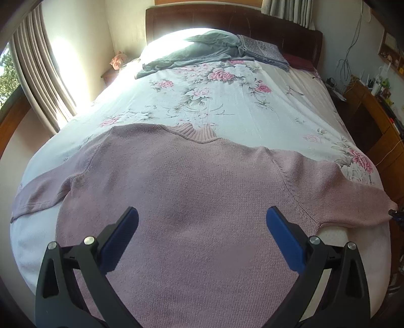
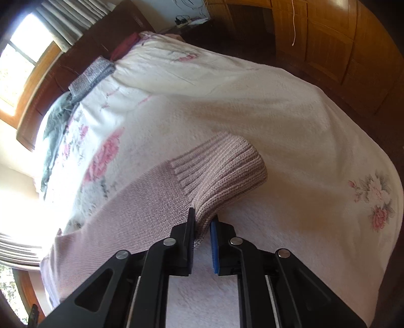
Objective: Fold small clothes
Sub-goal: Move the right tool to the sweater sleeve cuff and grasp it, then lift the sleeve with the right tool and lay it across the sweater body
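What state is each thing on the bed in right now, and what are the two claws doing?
Sweater: spread flat, sleeves out.
Cuff: lifted, pinched by right claw.
Left claw: open, above sweater.
Right claw: shut on cuff.
Grey garment: crumpled near headboard.
Patterned cloth: folded.

Sunlit bedroom: dark headboard (image 1: 227, 17), beige curtains (image 1: 38, 75) (left), wooden cabinets (image 2: 328, 37).

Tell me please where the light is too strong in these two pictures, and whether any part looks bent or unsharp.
Left wrist view: sun burns out the bed near the headboard and the curtain; the fisheye bows the pink sweater. Right wrist view: glare whitens the left edge, the far flowers blur, the ribbed cuff is sharp.
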Motion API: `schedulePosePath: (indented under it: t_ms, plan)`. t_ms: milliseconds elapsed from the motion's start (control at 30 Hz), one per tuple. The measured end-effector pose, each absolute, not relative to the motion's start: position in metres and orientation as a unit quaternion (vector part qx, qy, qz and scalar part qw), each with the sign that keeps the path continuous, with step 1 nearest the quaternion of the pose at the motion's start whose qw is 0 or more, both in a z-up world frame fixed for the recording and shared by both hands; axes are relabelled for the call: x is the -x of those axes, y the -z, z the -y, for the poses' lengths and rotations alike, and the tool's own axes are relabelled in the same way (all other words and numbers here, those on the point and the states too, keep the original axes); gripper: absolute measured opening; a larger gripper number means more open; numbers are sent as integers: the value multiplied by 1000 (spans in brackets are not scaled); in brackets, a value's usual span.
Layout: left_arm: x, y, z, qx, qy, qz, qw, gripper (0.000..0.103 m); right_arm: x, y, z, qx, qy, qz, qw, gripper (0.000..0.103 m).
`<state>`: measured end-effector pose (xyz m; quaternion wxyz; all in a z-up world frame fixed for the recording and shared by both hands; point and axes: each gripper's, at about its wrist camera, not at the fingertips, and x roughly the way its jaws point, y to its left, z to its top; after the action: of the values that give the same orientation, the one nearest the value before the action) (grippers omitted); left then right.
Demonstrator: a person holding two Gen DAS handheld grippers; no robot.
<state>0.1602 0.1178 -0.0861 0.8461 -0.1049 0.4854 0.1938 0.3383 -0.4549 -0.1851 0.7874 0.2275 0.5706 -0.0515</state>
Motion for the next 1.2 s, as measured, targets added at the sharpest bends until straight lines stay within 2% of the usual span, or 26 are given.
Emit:
schedulePosePath:
  t_ms: [133, 300, 433, 533, 800, 867, 933, 1067, 1200]
  plan:
    - [-153, 91, -136, 117, -201, -491, 840, 100, -334, 195, 449, -228, 73, -572, 784, 11]
    - [-139, 89, -163, 123, -217, -485, 838, 100, -329, 135, 394, -123, 72, -515, 845, 11]
    - [-132, 87, -183, 132, -220, -484, 837, 100, -325, 87, 312, -61, -2, -475, 878, 9]
    - [-127, 86, -196, 136, -220, -483, 837, 100, -320, 74, 237, -9, -60, -469, 881, 9]
    - [-114, 89, -229, 145, -227, -482, 834, 100, -288, 88, 75, 39, -208, -475, 854, 9]
    - [-112, 90, -233, 149, -228, -483, 832, 100, -278, 98, 48, 39, -237, -482, 842, 0]
    - [-113, 92, -236, 153, -224, -485, 831, 100, -271, 108, 26, 51, -249, -491, 833, 0]
    - [-119, 97, -230, 160, -208, -492, 830, 100, -261, 131, 13, 57, -263, -522, 809, 4]
    - [-135, 104, -205, 170, -161, -505, 831, 100, -248, 128, 45, 39, -250, -519, 816, 9]
